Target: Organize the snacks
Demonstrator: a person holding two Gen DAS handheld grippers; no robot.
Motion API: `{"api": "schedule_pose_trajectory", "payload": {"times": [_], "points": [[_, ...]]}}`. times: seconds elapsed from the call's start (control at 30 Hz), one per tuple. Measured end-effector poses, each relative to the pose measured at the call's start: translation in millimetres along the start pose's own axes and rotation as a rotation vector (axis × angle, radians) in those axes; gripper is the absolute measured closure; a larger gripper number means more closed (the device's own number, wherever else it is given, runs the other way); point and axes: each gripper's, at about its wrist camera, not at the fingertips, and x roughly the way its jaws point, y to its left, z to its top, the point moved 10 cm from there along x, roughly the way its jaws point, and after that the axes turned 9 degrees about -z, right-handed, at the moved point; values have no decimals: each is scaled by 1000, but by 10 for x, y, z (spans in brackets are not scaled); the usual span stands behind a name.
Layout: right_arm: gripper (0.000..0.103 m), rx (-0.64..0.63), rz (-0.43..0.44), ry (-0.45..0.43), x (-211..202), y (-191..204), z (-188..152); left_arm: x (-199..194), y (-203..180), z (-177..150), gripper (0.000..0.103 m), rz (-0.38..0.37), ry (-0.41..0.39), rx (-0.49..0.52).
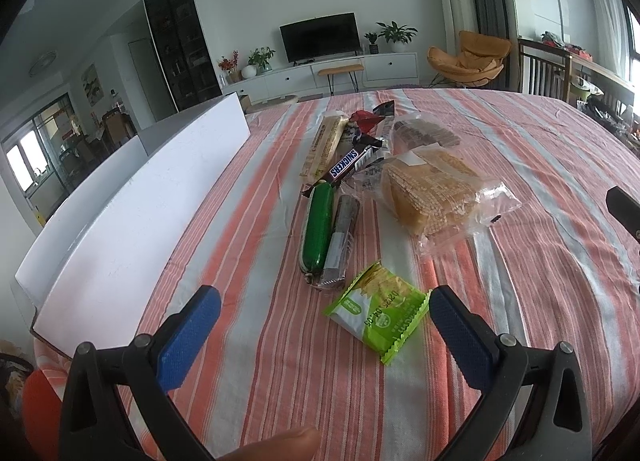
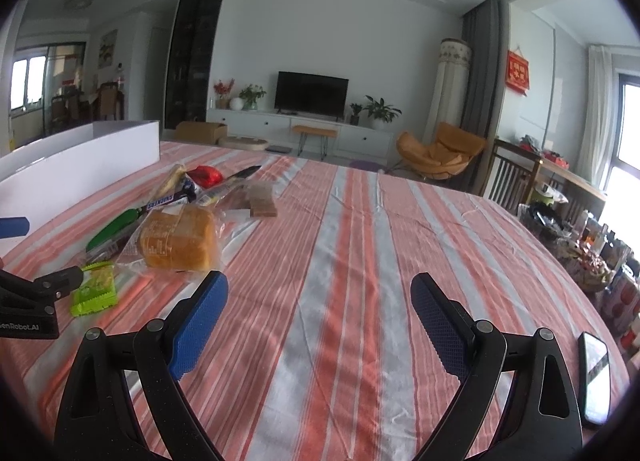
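Snacks lie in a loose pile on the striped tablecloth [image 1: 256, 341]. Nearest is a lime-green cracker packet [image 1: 378, 315], also in the right wrist view [image 2: 94, 289]. Behind it lie a green sausage stick [image 1: 318, 231], a dark bar [image 1: 340, 241], a Snickers bar [image 1: 347, 165], a wrapped yellow cake [image 1: 430, 191], a long beige wafer pack [image 1: 326, 141] and brown biscuits [image 1: 426, 133]. My left gripper [image 1: 324, 301] is open, its right finger beside the cracker packet. My right gripper [image 2: 319, 293] is open and empty over bare cloth, right of the cake [image 2: 178, 239].
A white open box [image 1: 132, 197] stands along the table's left side; it also shows in the right wrist view [image 2: 80, 153]. A phone [image 2: 595, 373] lies at the table's right edge. Chairs and a cluttered side table stand to the right.
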Motion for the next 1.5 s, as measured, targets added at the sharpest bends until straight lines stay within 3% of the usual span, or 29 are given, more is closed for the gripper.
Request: {"api": "schedule_pose_trajectory", "payload": {"times": [1.5], "points": [[8, -9, 3, 19, 67, 44, -93, 121, 42, -75, 0, 3, 28, -7]]}}
